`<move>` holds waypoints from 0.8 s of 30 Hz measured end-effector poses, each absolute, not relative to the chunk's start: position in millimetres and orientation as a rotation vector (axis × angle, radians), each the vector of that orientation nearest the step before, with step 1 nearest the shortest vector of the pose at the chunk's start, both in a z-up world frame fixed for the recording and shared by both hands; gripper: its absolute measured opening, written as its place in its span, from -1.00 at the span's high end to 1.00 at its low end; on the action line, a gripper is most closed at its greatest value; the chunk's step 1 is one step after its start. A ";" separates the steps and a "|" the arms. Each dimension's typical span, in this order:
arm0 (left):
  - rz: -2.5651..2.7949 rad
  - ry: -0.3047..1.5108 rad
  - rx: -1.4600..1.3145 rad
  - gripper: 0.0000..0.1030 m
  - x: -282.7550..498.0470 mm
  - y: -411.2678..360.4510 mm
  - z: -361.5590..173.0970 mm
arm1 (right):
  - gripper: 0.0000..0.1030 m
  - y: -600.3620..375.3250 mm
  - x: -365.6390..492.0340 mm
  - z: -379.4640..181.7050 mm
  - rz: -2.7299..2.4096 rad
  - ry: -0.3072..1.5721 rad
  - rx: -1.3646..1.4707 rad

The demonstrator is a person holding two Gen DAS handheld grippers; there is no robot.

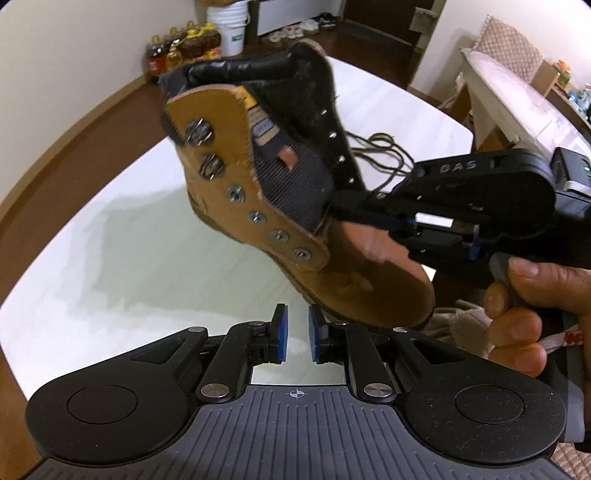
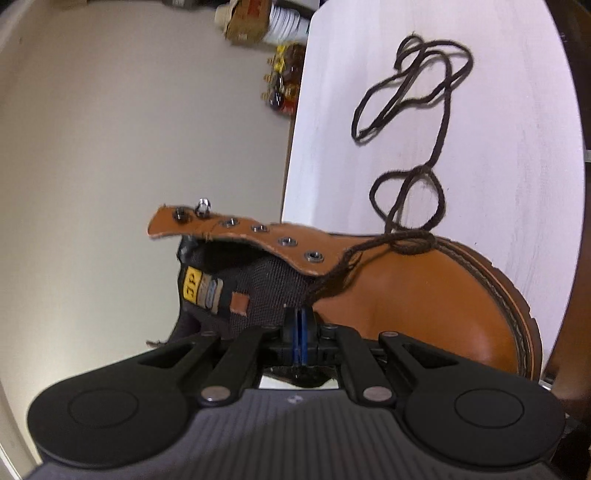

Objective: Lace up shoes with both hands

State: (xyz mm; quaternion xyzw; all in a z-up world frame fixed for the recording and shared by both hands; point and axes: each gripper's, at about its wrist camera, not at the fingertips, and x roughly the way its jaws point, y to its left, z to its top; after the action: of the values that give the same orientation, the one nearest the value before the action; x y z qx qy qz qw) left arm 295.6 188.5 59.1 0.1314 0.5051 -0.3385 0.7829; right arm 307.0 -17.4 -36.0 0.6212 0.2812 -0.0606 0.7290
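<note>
A tan lace-up boot (image 1: 221, 122) hangs tilted above the white table (image 1: 129, 240), heel end up and toe low. My right gripper (image 1: 343, 205) comes in from the right, held by a hand (image 1: 535, 295). In the right wrist view this gripper (image 2: 301, 325) is shut at the boot's (image 2: 406, 295) throat, on the near eyelet flap, which it mostly hides. The dark brown shoelace (image 2: 439, 110) runs from the table (image 2: 498, 184) over the toe into that same spot. My left gripper (image 1: 297, 330) is open below the toe, with nothing between its blue pads. The lace (image 1: 384, 147) lies loose behind the boot.
Oil bottles (image 1: 177, 48) and a white bucket (image 1: 229, 26) stand on the floor beyond the table. A pale bench (image 1: 517, 110) runs along the right. A beige cloth (image 1: 469, 317) lies under the boot's toe near the hand.
</note>
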 end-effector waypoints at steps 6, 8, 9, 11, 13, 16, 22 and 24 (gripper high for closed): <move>-0.728 1.099 0.276 0.75 300.3 193.2 56.2 | 0.94 -12.7 309.6 -32.7 -0.139 0.607 1.324; -0.728 1.092 0.266 0.75 301.6 193.9 56.7 | 0.94 -9.1 309.6 -30.1 -0.137 0.606 1.280; -0.731 1.089 0.258 0.75 302.2 194.7 57.2 | 0.94 -5.6 309.7 -26.9 -0.135 0.609 1.232; -0.736 1.086 0.249 0.75 302.9 194.8 56.4 | 0.94 -1.3 309.3 -25.0 -0.124 0.615 1.200; -0.740 1.081 0.250 0.75 302.5 195.5 56.1 | 0.94 1.8 307.7 -24.5 -0.121 0.613 1.196; -0.740 1.080 0.259 0.75 302.2 195.5 54.6 | 0.94 5.3 306.4 -26.1 -0.134 0.601 1.212; -0.749 1.071 0.273 0.75 301.1 198.1 53.9 | 0.94 14.5 308.6 -19.7 -0.186 0.574 1.135; -0.750 1.073 0.275 0.75 300.9 200.4 53.1 | 0.94 17.5 308.5 -18.8 -0.194 0.567 1.113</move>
State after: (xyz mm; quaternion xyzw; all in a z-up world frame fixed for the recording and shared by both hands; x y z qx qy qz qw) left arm 300.9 200.4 53.1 0.1274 0.4972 -0.3476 0.7847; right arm 308.5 17.4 -18.8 0.5202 0.2651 -0.0906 0.8068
